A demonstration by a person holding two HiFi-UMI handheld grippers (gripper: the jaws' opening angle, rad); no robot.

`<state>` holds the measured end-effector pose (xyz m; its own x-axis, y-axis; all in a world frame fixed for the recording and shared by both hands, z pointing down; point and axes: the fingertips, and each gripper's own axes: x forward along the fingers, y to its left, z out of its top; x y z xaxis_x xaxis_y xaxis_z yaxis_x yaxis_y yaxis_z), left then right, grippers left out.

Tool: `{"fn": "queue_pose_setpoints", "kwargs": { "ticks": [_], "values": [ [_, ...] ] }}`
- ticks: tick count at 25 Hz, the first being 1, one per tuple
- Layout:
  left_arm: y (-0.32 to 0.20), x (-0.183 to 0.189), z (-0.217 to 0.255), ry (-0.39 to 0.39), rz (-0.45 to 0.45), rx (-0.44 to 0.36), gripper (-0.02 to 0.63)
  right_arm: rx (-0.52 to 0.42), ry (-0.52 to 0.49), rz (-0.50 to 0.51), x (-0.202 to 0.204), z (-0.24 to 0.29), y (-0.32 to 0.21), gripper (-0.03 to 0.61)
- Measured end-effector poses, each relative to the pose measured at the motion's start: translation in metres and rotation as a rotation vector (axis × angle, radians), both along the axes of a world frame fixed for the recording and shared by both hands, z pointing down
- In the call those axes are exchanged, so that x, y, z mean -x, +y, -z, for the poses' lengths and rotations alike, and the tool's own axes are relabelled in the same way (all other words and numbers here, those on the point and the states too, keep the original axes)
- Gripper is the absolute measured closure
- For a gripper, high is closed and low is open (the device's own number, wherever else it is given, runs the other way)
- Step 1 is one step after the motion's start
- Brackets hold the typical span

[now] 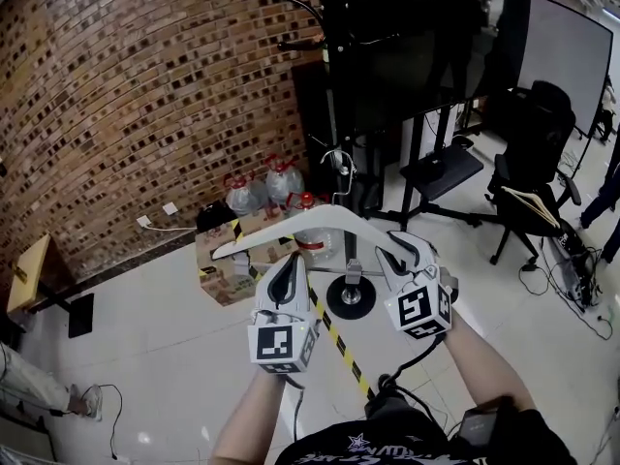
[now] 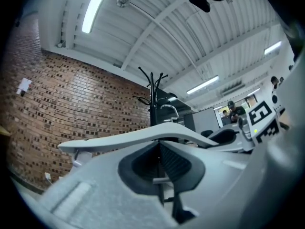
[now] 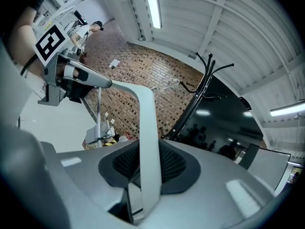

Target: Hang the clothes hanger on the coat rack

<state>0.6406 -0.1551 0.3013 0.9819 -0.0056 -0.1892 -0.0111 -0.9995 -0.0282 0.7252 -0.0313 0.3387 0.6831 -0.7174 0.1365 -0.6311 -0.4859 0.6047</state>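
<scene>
A brick wall [image 1: 126, 95] closes the left side of the room. The pale tiled floor [image 1: 145, 356] runs out to a black coat rack [image 1: 332, 105] at the far middle, with water bottles [image 1: 262, 187] and a cardboard box [image 1: 218, 260] by its foot.

The white clothes hanger [image 1: 320, 226] is in the air on the near side of the rack, held flat-on between both grippers. Its metal hook [image 1: 339, 163] points up and sits close to the pole in the head view, well below the rack's top prongs and on none of them.

The right gripper [image 1: 399, 252] has its fingers closed on the hanger's right arm, which runs straight up between the pads in the right gripper view. The left gripper [image 1: 288, 264] has its fingers drawn together at the lower edge of the left arm and appears to pinch it there. The arm lies across the fingertips in the left gripper view.

By my reading this is the carrying step: the hanger is picked up and brought to the rack, but the hanging is not yet done. The next move calls for raising both grippers together, keeping the hanger level so the hook stays upright. The hook must then pass over one of the upper prongs and settle before either grip opens.
</scene>
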Motion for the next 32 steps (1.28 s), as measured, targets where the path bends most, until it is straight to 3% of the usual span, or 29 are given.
{"fn": "queue_pose_setpoints", "kwargs": {
  "ticks": [13,23,32],
  "values": [
    [0.037,-0.112,-0.023,-0.041,0.076,0.017,0.609,0.048,0.011,0.113,-0.111,-0.02,0.027,0.469],
    [0.049,-0.127,-0.055,-0.107,0.134,0.021,0.609,0.091,-0.004,0.207,-0.123,-0.059,0.033,0.469],
    [0.029,-0.15,-0.083,-0.18,0.166,0.008,0.609,0.152,-0.008,0.17,-0.146,-0.093,0.027,0.469]
  ]
}}
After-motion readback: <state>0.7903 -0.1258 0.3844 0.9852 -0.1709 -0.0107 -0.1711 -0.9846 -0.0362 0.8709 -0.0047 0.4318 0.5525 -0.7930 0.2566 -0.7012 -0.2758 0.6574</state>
